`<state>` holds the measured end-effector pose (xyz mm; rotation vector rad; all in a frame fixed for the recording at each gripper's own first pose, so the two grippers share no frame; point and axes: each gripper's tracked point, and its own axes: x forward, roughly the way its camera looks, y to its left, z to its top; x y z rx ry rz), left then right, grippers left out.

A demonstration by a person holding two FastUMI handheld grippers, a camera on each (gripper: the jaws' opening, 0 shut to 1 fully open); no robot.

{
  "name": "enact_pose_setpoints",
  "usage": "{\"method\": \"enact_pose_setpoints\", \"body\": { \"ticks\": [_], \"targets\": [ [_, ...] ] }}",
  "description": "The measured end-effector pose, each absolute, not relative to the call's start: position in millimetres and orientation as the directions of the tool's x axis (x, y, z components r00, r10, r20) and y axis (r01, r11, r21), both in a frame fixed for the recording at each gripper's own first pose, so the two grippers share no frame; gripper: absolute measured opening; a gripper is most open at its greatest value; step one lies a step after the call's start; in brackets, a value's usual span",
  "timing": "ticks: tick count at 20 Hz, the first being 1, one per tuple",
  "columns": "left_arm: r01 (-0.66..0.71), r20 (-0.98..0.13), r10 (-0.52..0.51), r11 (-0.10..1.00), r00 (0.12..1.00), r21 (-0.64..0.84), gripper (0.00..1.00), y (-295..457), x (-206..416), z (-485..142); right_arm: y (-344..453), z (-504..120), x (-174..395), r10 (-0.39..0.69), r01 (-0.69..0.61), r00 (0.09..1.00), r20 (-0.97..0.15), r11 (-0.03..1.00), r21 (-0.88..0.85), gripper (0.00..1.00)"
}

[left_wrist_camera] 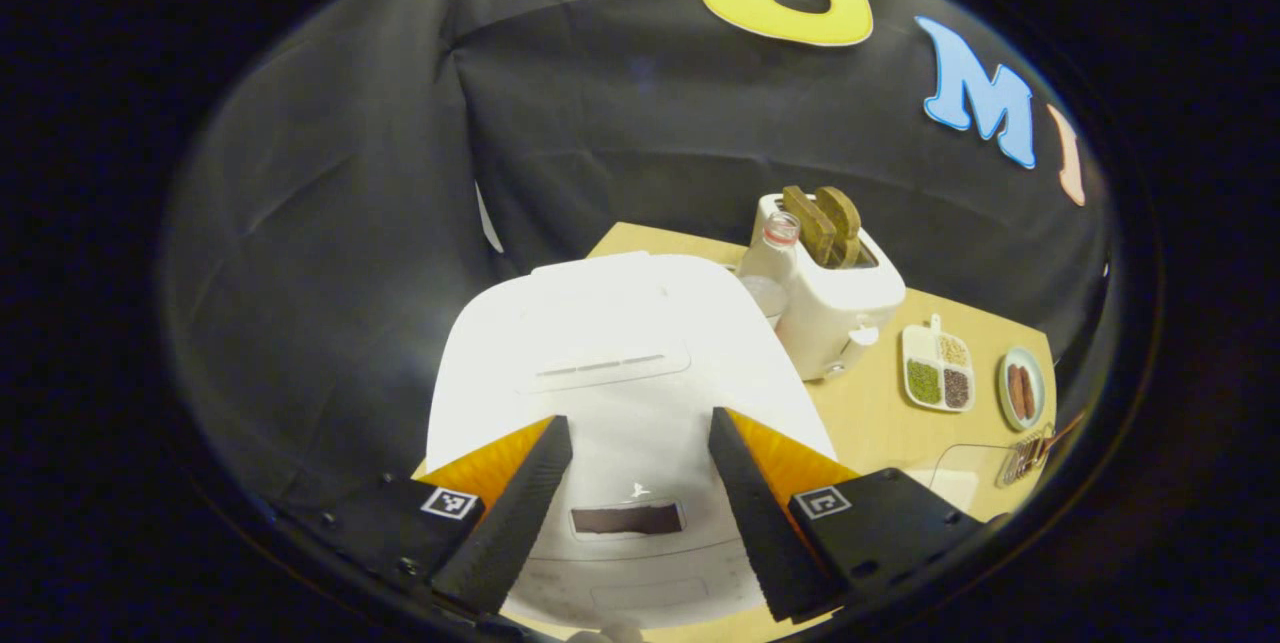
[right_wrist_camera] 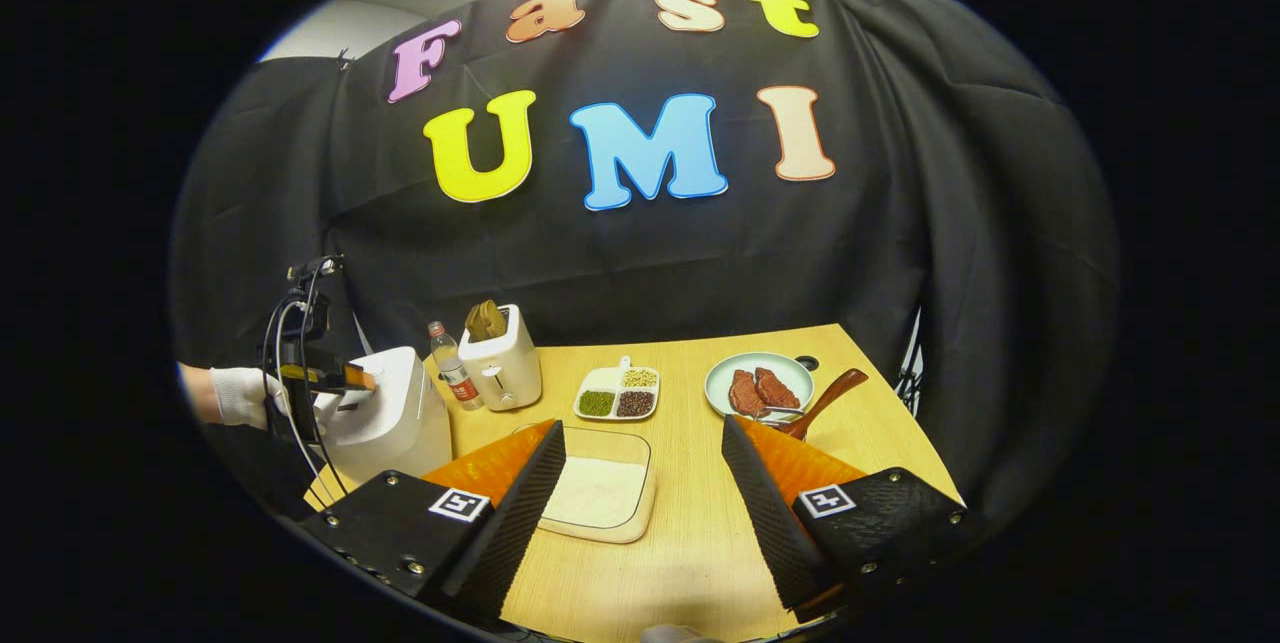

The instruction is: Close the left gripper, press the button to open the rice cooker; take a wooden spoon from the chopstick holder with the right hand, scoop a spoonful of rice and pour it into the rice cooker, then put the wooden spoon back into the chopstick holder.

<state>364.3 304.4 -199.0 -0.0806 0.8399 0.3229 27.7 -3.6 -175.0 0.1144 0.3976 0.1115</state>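
While the left gripper [left_wrist_camera: 640,483] hovers just above the front of the rice cooker [left_wrist_camera: 610,343], its two fingers stand wide apart and hold nothing, so the closing that the task asks for before the button press looks not yet done. From the right gripper view, a gloved hand [right_wrist_camera: 240,395] holds that tool over the cooker's lid at the table's far left corner. The cooker is smooth, white and rounded, its lid down, with a dark slot-shaped panel [left_wrist_camera: 627,519] near the front edge; I cannot tell which part is the button.

Over the pale wooden table [right_wrist_camera: 700,523], the right gripper [right_wrist_camera: 645,483] waits, fingers also spread wide and empty, probably kept clear until the lid is up. Just ahead of it lies a shallow clear tray of white rice [right_wrist_camera: 598,491]. Farther back, a wooden spoon [right_wrist_camera: 822,399] with a curved handle rests beside a plate [right_wrist_camera: 758,385]. I cannot make out a chopstick holder.
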Motion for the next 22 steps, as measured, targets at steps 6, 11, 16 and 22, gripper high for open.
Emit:
{"method": "enact_pose_setpoints", "body": {
  "ticks": [6, 11, 16, 22],
  "targets": [
    [-0.295, -0.716, 0.248, 0.953, 0.652, 0.062, 0.96, 306.7, 373.5, -189.2, -5.7, -158.6, 29.9, 0.125, -0.092, 0.929, -0.349, 0.99, 0.111, 0.96],
    [-0.229, -0.558, 0.224, 0.971, 0.799, 0.062, 0.99, 276.2, 375.4, -109.2, -9.3, -135.9, 34.8, 0.109, -0.083, 0.95, -0.292, 0.991, 0.1, 0.96],
    [-0.137, -0.333, 0.134, 0.99, 0.933, 0.017, 0.99, 209.1, 342.9, 0.0, -16.6, -104.9, 38.7, 0.078, -0.061, 0.972, -0.222, 0.995, 0.082, 0.96],
    [-0.046, -0.151, 0.044, 0.999, 0.988, -0.007, 0.99, 141.5, 268.2, 79.4, -25.5, -70.3, 40.5, 0.04, -0.03, 0.99, -0.137, 0.997, 0.076, 0.96]
  ]
}}
